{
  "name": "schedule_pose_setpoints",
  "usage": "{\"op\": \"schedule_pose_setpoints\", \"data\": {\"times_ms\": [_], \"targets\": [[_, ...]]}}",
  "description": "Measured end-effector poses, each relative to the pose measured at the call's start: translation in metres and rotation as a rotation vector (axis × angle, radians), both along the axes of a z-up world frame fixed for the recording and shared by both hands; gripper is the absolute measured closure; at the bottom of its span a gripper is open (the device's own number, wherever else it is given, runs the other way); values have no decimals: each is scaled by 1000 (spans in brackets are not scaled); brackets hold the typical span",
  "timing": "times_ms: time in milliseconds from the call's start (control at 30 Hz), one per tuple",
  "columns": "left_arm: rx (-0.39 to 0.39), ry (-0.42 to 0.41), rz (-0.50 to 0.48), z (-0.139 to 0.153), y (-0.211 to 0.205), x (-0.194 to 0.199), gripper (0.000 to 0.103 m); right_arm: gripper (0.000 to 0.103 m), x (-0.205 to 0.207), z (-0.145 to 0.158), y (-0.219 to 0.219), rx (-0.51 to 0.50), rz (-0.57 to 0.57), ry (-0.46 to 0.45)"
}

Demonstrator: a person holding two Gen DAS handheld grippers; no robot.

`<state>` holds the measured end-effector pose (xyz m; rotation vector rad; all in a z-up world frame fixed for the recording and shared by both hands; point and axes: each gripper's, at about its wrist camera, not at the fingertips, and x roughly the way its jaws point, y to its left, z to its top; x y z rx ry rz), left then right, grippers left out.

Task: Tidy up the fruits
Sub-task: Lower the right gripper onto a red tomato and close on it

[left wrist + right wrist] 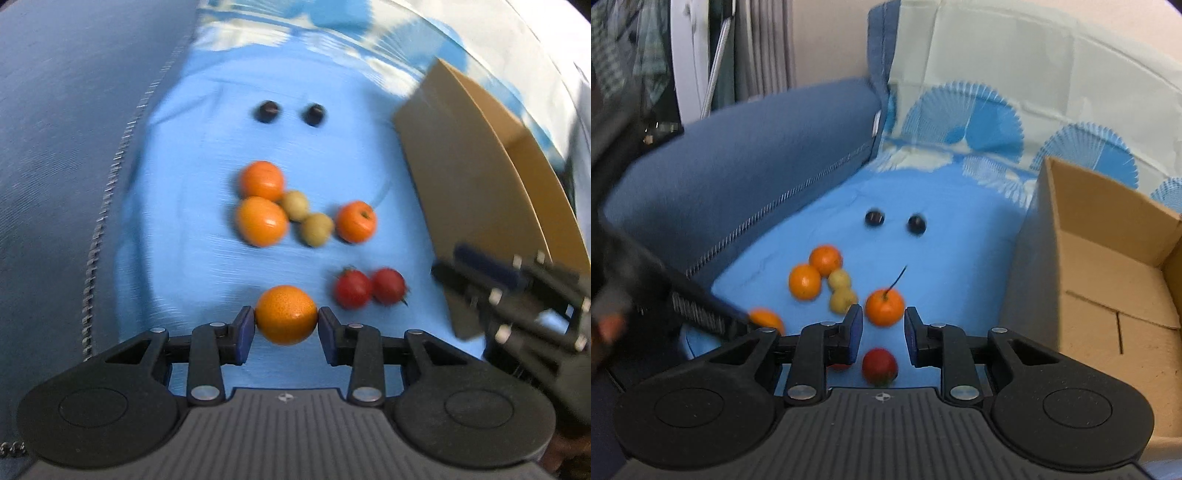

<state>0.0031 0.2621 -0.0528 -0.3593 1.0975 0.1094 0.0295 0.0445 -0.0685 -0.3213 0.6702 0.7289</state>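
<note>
Blue sheet (192, 258): left hand-held gripper (286, 325) pinching orange (286, 314); only right view shows box (1108, 288) inside, right hand-held gripper (883, 328) spread, empty.

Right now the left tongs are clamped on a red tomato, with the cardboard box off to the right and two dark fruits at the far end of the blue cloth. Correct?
Not quite. The left tongs are clamped on an orange, not a tomato, as the left wrist view shows. Both tomatoes lie loose on the blue cloth. The cardboard box on the right and the two dark fruits are as you said.

Soft daylight, motion blur, fisheye-bent edges
</note>
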Motion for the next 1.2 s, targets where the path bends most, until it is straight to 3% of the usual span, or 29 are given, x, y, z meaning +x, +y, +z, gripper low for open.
{"op": "schedule_pose_setpoints", "data": {"times_ms": [100, 200, 433, 500, 567, 767, 1000, 1200], "targets": [[0, -2, 24, 3, 2, 1, 62, 77, 0, -12, 10, -70, 8, 15], [18, 7, 10, 3, -4, 6, 61, 71, 4, -26, 17, -131, 0, 55], [54, 4, -24, -2, -11, 7, 61, 70, 10, -50, 21, -208, -18, 91], [48, 7, -20, -2, -10, 7, 61, 73, 11, -53, 19, -212, -17, 99], [45, 9, -19, -2, -10, 7, 61, 84, 11, -55, 16, -210, -12, 103], [61, 10, -34, -2, -16, 8, 61, 103, 6, -51, 12, -202, 9, 74], [52, 2, -31, -1, -15, 9, 61, 101, 0, -52, 3, -210, 29, 46], [40, 6, -33, 0, -13, 9, 61, 78, 0, -48, 4, -179, 12, 26]]}}
